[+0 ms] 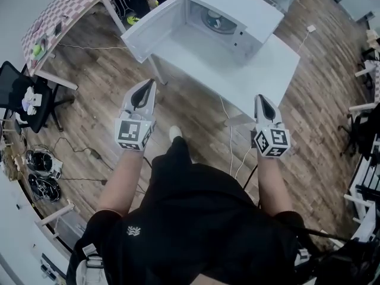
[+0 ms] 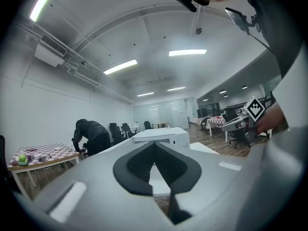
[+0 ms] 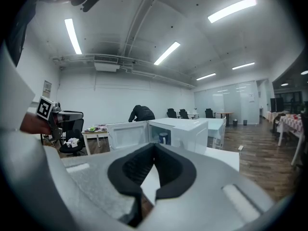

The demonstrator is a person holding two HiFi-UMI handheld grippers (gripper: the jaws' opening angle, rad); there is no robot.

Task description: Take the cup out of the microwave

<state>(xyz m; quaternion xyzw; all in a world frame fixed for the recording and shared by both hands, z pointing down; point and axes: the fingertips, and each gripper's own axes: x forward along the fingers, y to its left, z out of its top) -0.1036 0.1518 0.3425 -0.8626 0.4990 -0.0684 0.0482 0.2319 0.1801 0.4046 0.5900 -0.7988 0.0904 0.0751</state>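
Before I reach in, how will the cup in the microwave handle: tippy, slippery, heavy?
The cup stands upright in the open microwave and looks taller than wide, so a side push could probably tip it. It seems rigid and smooth-walled, so it may slip in a light pinch. Its contents are hidden, so weight is uncertain.

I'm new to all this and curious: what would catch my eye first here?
A white microwave stands on a white table with its door swung open and a dark cup inside. Nearer, a person holds out the left gripper and the right gripper, both shut and empty.
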